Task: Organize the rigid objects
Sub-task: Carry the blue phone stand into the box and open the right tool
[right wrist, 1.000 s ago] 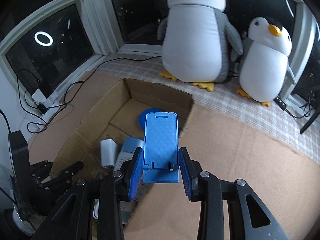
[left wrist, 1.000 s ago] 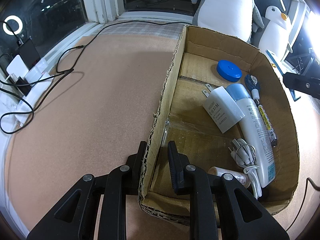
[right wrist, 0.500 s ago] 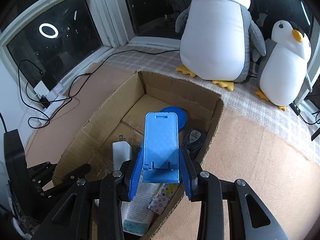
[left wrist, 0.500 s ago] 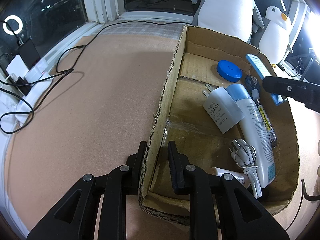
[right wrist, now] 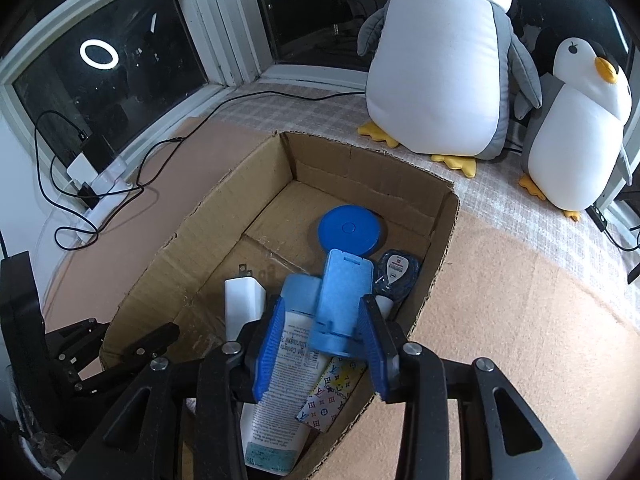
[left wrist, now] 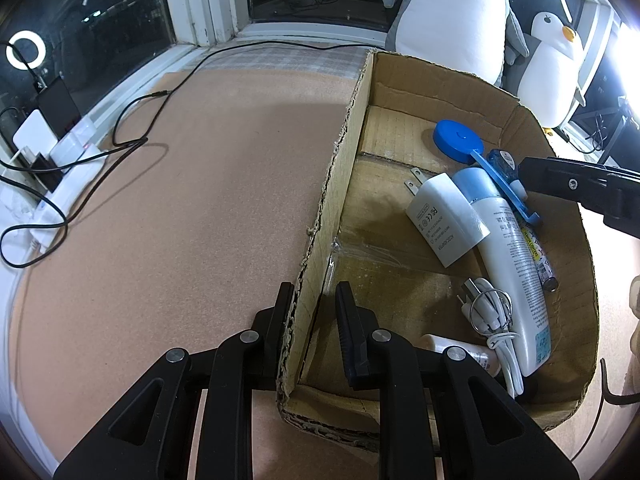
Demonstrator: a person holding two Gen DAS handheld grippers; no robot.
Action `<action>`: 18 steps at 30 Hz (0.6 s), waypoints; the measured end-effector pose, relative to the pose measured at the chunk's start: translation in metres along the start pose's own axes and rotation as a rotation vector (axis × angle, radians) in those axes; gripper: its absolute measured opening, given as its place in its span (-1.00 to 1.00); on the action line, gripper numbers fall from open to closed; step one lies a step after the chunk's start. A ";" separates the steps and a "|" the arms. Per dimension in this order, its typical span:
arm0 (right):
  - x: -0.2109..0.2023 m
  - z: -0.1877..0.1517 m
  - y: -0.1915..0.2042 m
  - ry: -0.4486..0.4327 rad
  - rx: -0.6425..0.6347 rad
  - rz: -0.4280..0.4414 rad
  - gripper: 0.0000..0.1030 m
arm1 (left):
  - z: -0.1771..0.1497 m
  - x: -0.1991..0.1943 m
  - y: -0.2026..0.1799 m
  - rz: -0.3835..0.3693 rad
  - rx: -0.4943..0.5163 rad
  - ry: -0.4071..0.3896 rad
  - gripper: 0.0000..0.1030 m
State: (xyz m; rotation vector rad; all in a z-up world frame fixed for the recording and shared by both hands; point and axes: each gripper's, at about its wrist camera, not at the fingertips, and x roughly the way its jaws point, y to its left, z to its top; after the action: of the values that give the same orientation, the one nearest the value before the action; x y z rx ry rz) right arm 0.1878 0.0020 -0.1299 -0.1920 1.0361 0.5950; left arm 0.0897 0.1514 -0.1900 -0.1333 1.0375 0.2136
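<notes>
A cardboard box [left wrist: 344,152] [right wrist: 224,200] stands on the tan mat. My left gripper [left wrist: 310,312] is shut on its left wall near the front corner. My right gripper [right wrist: 324,340] is open over the box; the blue phone stand [right wrist: 342,296] sits loose and tilted between its jaws, and shows edge-on in the left wrist view [left wrist: 500,184]. Inside the box lie a white charger [left wrist: 444,220], a white and blue tube [left wrist: 512,264], a blue round lid [left wrist: 456,140], a white cable plug [left wrist: 488,312], a patterned pen [left wrist: 540,256] and a small blue case [right wrist: 396,276].
Two plush penguins [right wrist: 440,60] [right wrist: 580,128] stand beyond the box on a checked cloth. A power strip with chargers and black cables [left wrist: 52,152] lies at the left by the window. Tan mat [left wrist: 180,200] spreads left of the box.
My right gripper has moved forward and down over the box and opened; the blue phone stand has tipped and come loose between the jaws. My left gripper has not moved.
</notes>
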 end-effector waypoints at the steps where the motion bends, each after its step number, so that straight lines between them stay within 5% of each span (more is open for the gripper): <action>1: -0.001 0.000 0.000 -0.001 0.000 -0.001 -0.20 | 0.000 0.000 0.000 0.000 0.000 0.000 -0.63; 9: -0.011 -0.002 0.000 -0.021 -0.012 -0.015 0.09 | 0.002 -0.002 0.000 0.011 0.007 -0.001 -0.63; 18: -0.027 -0.009 -0.004 -0.038 -0.012 -0.029 0.13 | 0.007 -0.021 -0.002 0.031 0.015 -0.047 -0.62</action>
State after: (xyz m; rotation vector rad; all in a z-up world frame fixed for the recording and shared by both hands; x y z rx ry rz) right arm 0.1732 -0.0152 -0.1117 -0.2052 0.9915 0.5766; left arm 0.0858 0.1491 -0.1682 -0.0978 0.9952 0.2360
